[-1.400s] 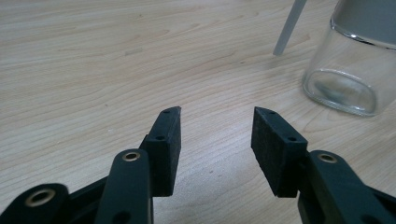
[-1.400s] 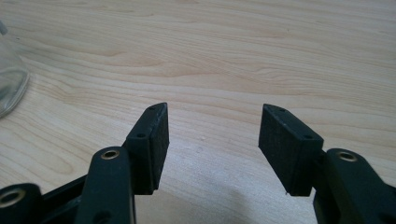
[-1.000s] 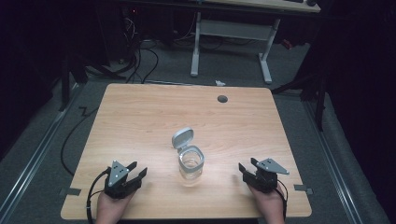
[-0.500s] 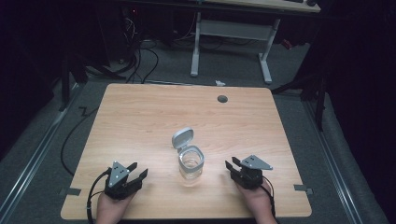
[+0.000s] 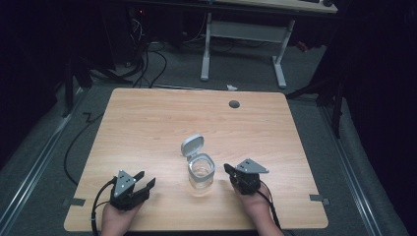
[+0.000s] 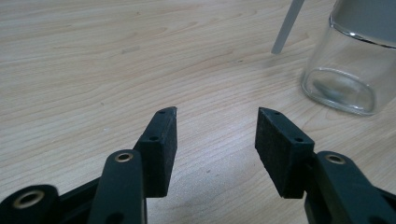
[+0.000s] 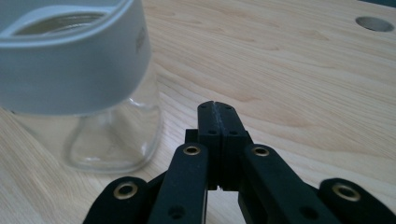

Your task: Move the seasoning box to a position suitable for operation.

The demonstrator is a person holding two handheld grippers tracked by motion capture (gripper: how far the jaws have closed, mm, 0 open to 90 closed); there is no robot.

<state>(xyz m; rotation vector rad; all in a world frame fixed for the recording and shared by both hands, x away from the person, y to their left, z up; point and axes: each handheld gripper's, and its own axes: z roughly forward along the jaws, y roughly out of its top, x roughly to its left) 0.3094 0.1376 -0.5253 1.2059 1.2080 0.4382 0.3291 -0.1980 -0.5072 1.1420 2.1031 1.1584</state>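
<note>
A clear glass jar with a grey collar stands near the table's front middle, its grey flip lid hinged open behind it. My right gripper sits just right of the jar, shut with nothing between its pads. In the right gripper view the jar is close at left of the gripper. My left gripper rests open at the front left, well apart from the jar. In the left gripper view the gripper stands open, with the jar off to the upper right.
The wooden table has a round cable hole at its back right. Tape marks lie at the front corners. Cables run across the floor at left, and a white desk frame stands beyond the table.
My right gripper has slid left from the table's front right to just beside the jar. The left gripper has stayed where it was.
</note>
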